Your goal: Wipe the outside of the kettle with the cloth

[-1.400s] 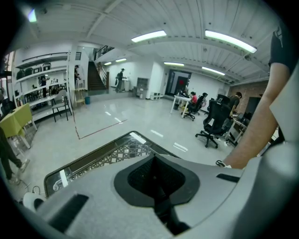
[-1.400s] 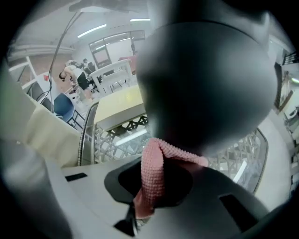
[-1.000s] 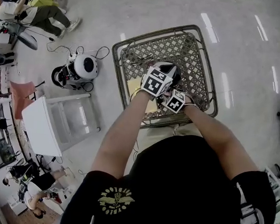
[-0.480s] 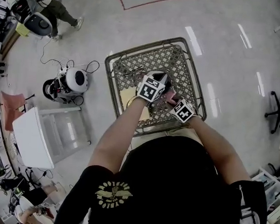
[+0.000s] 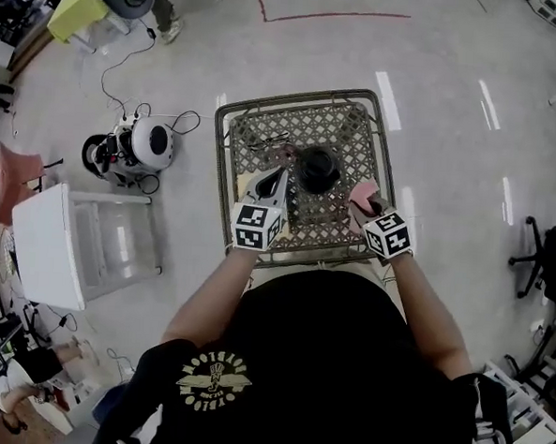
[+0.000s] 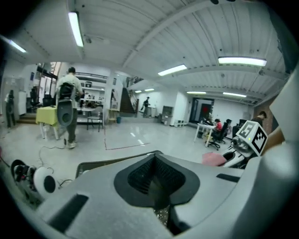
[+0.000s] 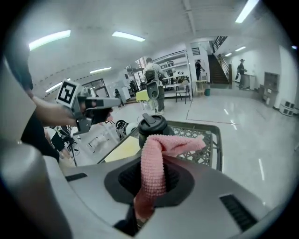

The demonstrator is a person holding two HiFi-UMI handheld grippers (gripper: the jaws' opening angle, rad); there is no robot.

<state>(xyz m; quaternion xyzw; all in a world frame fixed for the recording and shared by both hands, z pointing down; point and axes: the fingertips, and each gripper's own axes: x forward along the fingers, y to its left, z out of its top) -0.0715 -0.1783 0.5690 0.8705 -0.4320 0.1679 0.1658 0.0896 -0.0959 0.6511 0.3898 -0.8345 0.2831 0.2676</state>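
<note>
A black kettle [image 5: 317, 169] stands upright on the lattice-top table [image 5: 309, 98]; the right gripper view shows its lidded top [image 7: 152, 126]. My right gripper [image 5: 365, 205] is at the kettle's right, apart from it, shut on a pink cloth [image 5: 363, 195] that sticks up out of the jaws [image 7: 159, 154]. My left gripper [image 5: 266, 183] hovers at the kettle's left, apart from it, its jaws together with nothing between them [image 6: 156, 179]. The left gripper view catches the cloth [image 6: 214, 158] at its right; the kettle is hidden there.
A yellow sheet [image 7: 122, 148] lies on the table's left part, with dark cables [image 5: 269, 141] at the back left. On the floor to the left are a round white device [image 5: 142, 142] and a white cart [image 5: 46, 249]. People stand far off.
Both grippers have drawn back from the kettle and apart: the left one to the left, the right one to the right with the cloth. The kettle now stands uncovered.
</note>
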